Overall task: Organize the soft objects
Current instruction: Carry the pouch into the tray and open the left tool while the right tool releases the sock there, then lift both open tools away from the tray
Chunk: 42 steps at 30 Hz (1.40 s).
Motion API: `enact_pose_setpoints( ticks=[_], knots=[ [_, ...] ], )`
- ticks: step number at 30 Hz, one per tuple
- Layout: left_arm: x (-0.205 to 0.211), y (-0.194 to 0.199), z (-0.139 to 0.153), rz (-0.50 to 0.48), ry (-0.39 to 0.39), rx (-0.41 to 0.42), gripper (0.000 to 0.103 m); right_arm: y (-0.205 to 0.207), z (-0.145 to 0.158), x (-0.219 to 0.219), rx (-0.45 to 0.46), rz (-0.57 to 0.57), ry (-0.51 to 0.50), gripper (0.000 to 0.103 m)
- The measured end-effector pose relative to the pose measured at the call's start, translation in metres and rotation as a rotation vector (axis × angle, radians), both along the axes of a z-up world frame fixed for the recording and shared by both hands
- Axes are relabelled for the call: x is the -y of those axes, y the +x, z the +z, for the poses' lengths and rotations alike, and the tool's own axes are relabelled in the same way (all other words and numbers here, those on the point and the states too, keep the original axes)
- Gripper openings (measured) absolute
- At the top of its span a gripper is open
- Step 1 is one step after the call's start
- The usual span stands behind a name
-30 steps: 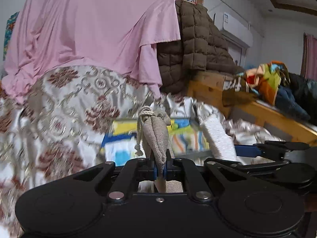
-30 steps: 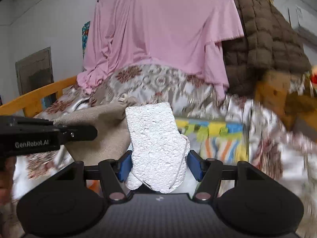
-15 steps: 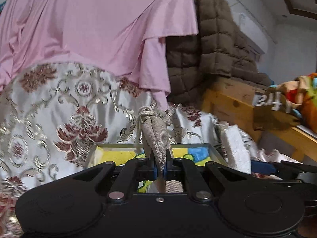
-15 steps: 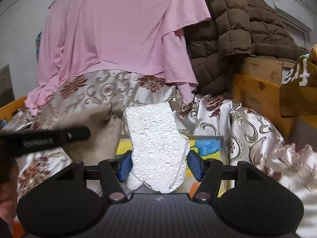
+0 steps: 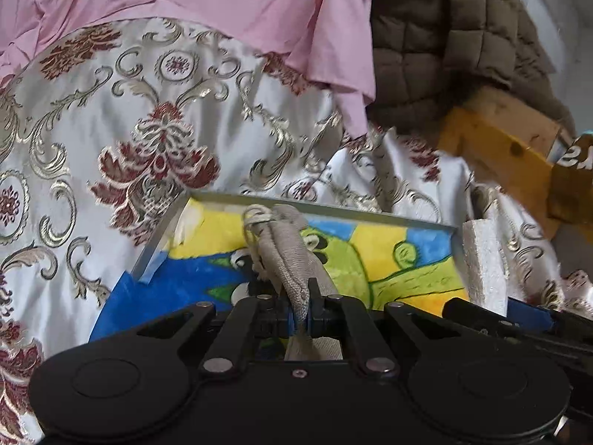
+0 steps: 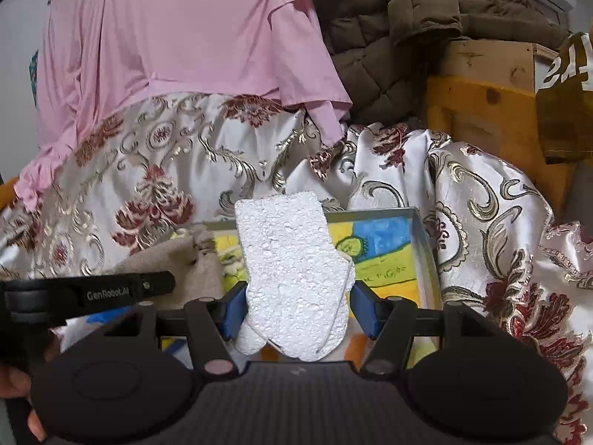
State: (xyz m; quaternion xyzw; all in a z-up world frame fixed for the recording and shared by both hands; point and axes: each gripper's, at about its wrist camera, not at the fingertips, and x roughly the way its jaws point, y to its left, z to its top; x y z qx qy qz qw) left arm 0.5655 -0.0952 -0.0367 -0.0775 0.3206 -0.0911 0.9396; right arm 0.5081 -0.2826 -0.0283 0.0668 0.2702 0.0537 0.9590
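Note:
My left gripper (image 5: 302,311) is shut on a grey-beige drawstring cloth pouch (image 5: 287,252), which stands up between the pads over a shallow grey tray (image 5: 157,237) lined with a bright yellow, blue and green picture. In the right wrist view, my right gripper (image 6: 296,311) is shut on a white bumpy foam piece (image 6: 292,270) shaped like a mitten, held upright over the same tray (image 6: 422,237). The pouch (image 6: 178,263) and the left gripper's black finger (image 6: 107,291) show at the left there. The foam piece (image 5: 483,259) appears edge-on at the right in the left wrist view.
The tray lies on a shiny white quilt with red and gold flowers (image 5: 129,129). Behind it hang a pink garment (image 6: 178,37) and a brown quilted jacket (image 6: 389,48). A wooden bed frame (image 6: 481,111) stands at the right. A hand (image 6: 15,385) holds the left gripper.
Both grippers have moved forward and down toward the tray, which now fills more of the view beneath the pouch and the foam piece. Both grips are unchanged.

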Motion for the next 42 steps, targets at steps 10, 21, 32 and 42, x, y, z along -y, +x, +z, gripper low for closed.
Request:
enact_pose_setpoints(
  ticks=[10,21,32,42],
  knots=[
    [0.008,-0.006,-0.005,0.02,0.109,-0.055,0.015,0.001,-0.017,0.006,-0.027,-0.01,0.016,0.07],
    [0.002,-0.031,0.016,0.054,0.105,-0.057,0.051,-0.015,-0.004,0.012,0.001,-0.025,0.027,0.087],
    [-0.023,-0.109,0.081,0.091,0.038,0.064,0.088,-0.078,0.059,0.03,0.093,-0.081,0.202,0.1],
    [-0.051,-0.212,0.13,0.109,-0.005,0.171,0.101,-0.178,0.098,0.02,0.186,-0.049,0.193,0.103]
  ],
)
